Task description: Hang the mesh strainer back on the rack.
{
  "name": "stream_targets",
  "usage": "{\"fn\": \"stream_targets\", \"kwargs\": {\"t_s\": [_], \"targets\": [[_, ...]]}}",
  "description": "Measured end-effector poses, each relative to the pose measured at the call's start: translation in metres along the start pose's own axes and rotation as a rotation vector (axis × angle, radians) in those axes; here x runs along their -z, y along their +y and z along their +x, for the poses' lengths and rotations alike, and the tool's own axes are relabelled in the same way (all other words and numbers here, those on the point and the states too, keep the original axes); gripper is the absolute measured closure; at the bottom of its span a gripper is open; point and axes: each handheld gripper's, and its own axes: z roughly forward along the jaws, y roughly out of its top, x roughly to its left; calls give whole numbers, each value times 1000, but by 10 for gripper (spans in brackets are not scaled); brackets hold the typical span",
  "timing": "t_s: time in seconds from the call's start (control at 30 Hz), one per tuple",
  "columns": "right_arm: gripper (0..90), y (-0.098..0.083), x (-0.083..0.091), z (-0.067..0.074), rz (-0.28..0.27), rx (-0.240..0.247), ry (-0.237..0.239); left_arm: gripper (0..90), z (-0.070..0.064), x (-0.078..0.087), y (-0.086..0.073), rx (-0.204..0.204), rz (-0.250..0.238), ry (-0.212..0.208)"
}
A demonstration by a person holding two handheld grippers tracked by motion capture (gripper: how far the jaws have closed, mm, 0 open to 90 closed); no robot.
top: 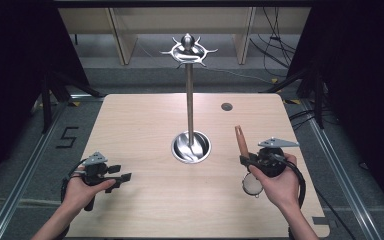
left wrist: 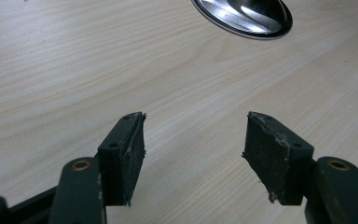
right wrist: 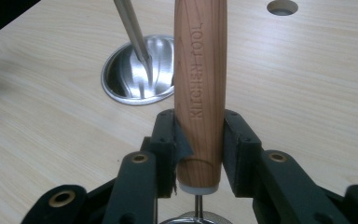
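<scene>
A: Right gripper view first: the wooden handle (right wrist: 200,88) sits between the right gripper (right wrist: 200,140)'s two pads, which pinch it low down, close to the white collar where a thin metal shank leaves the wood.

B: Why so near that end?

A: My guess is balance. In the high view the round mesh head (top: 252,185) hangs just below the grip, towards the person, so holding near the joint keeps the heavy end from swinging.

B: So it's a small strainer. Which way does it point?

A: Its long axis runs away from the person. In the high view the handle's free end (top: 239,131) leans forward and a little left, towards the rack, with the head nearest the person. It is held above the worktop (top: 145,115) at the right, just beside the rack's steel dish base (top: 191,147).

B: And that rack?

A: A slim pole (top: 189,100) rises from the dish to a ring of hooks (top: 188,50). Leading with the free end suggests it is meant for a hook, though I can't make out a hanging hole.

B: The other hand?

A: The left gripper (left wrist: 193,149) has its pads spread wide with nothing between them, waiting over bare wood at the left, well apart from the strainer.
</scene>
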Motion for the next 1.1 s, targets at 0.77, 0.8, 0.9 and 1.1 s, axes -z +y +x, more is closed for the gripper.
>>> {"fn": "stream_targets", "kwargs": {"t_s": [0.77,0.8,0.9,1.1], "targets": [[692,24,9,12,-132,52,24,369,2,2,-1,0,3,16],[692,25,10,14,-135,36,33,369,2,3,0,-8,7,14],[693,28,12,17,-140,20,36,369,2,3,0,-8,10,13],[692,35,13,20,-166,36,38,369,1,1,-1,0,-16,16]]}}
